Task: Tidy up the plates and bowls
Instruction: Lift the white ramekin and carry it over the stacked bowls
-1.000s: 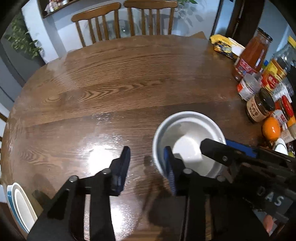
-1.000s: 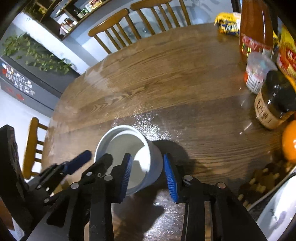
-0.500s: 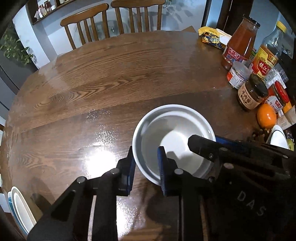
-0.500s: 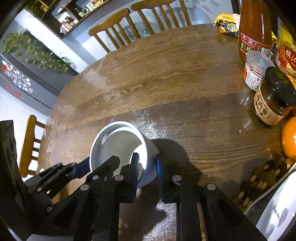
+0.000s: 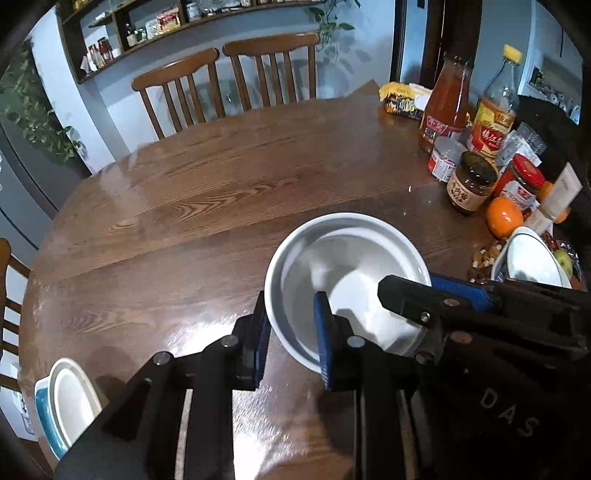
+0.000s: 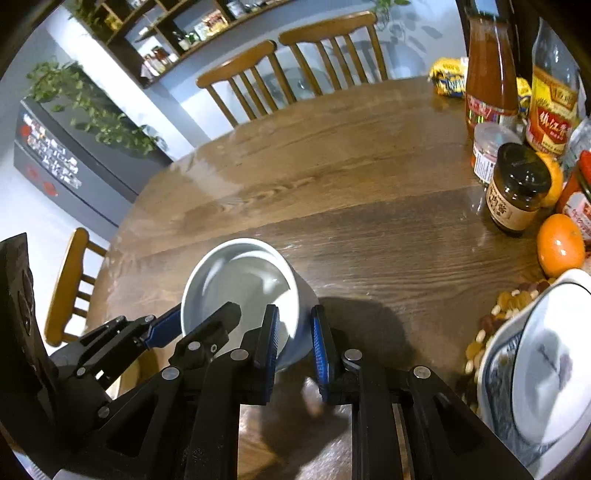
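Wooden table point(image 5: 229, 192), chairs point(image 5: 225, 85), wall shelves point(image 5: 155, 22)

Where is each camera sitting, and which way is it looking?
Left wrist view: sits on the left gripper, looks forward along its fingers across the table toward the chairs; its own fingers clamp the white bowl, and the right gripper reaches in.
Right wrist view: sits on the right gripper, looks the same way; its fingers pinch the bowl's other side, and the left gripper shows.
Both share the bowl, table, chairs, jars and orange.
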Demonstrator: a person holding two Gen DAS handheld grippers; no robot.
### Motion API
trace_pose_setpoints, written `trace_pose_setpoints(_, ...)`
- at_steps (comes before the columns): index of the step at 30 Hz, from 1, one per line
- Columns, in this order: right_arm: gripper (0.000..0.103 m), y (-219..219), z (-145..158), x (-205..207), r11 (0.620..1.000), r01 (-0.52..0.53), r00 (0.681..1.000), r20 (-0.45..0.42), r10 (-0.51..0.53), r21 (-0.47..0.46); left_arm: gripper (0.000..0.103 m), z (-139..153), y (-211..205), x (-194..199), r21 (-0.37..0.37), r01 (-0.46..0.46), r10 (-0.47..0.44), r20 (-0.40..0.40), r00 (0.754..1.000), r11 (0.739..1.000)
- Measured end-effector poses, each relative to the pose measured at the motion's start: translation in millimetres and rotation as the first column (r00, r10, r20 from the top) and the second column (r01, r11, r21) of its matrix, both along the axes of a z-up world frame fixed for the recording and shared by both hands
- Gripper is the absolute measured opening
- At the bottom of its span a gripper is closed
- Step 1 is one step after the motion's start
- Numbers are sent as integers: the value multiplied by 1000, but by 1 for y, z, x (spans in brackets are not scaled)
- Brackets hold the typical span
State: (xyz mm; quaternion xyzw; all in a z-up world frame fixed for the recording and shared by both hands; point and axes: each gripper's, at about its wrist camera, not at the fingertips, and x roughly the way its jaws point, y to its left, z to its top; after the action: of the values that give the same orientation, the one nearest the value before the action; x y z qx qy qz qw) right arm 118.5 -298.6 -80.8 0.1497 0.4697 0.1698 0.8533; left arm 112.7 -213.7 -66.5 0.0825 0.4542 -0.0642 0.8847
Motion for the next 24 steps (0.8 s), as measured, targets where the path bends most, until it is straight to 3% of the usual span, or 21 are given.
trace_pose_setpoints(15,20,63,24,-66,996,-88,994,60,88,-4,22,22,60,-69,-14,-79,80,73,994,997)
trace_pose_setpoints(24,20,117,40,-81,985,-174,980,93,175,-19,23,35,112,-95,-30,-169,172,104,980,985)
